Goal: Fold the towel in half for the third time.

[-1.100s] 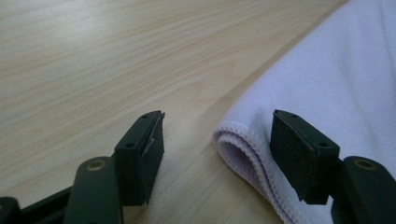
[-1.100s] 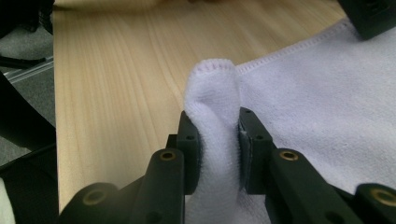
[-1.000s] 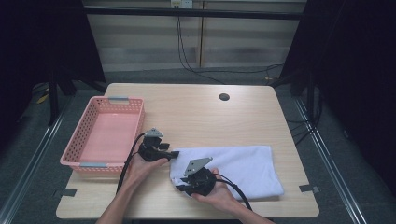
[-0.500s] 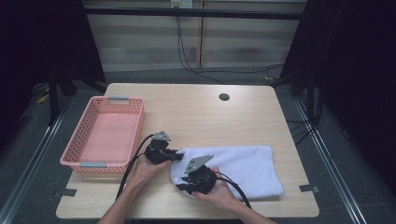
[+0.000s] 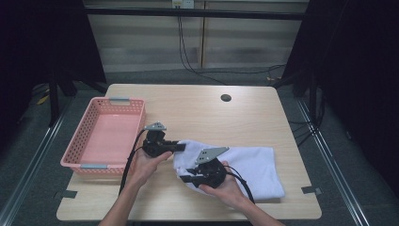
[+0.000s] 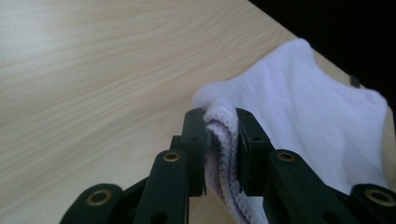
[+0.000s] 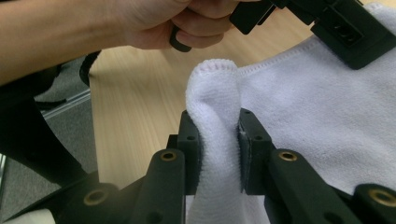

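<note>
Wooden table (image 5: pixel 197 108): carrying every item listed. White towel (image 5: pixel 254 165): lying on the near right part of the table, its left edge being raised off the surface. Pink basket (image 5: pixel 101 136): sitting at the table's left side, near the towel but apart from it. Left gripper (image 5: pixel 181 147): jaws pinching the towel's far left corner. Right gripper (image 5: pixel 184 175): jaws clamping the towel's near left corner.

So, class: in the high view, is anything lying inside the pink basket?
No: the pink basket shows a bare floor, and the white towel lies on the table beside it.
</note>
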Demonstrator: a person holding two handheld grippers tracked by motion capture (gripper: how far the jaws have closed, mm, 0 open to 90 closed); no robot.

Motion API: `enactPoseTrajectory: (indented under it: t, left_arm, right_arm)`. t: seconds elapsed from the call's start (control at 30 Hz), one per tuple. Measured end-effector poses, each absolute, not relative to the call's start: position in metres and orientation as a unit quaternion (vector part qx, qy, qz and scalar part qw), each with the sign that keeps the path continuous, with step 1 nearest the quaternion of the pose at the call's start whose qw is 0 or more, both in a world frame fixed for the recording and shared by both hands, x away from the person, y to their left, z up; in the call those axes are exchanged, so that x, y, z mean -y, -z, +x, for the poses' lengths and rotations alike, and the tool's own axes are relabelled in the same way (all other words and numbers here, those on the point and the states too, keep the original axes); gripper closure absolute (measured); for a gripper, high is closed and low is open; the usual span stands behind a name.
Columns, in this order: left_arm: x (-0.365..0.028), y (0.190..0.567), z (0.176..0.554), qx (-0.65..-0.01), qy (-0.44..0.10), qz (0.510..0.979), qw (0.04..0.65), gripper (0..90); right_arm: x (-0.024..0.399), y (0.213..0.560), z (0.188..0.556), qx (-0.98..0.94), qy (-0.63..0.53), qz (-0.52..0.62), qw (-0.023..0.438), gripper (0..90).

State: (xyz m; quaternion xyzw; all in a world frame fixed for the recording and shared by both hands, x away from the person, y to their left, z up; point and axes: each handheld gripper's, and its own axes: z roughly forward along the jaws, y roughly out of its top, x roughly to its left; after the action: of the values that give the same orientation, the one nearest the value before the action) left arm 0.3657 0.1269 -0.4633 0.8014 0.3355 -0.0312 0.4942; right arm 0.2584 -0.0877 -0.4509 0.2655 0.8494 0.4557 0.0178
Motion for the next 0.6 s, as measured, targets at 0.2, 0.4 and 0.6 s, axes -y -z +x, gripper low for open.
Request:
enactPoseTrajectory:
  t: [0.2, 0.4, 0.6]
  left_arm:
    - [-0.132, 0.441, 0.37, -0.333, 0.02, 0.805, 0.491, 76.5]
    - [-0.144, 0.418, 0.371, -0.333, 0.008, 0.797, 0.503, 76.5]
    - [-0.155, 0.396, 0.373, -0.336, -0.009, 0.8, 0.497, 76.6]
  right_arm:
    - [0.093, 0.428, 0.263, -0.835, -0.482, 0.266, 0.022, 74.6]
    - [0.083, 0.411, 0.266, -0.83, -0.495, 0.254, 0.03, 74.6]
    - [0.07, 0.397, 0.27, -0.824, -0.509, 0.245, 0.033, 74.6]
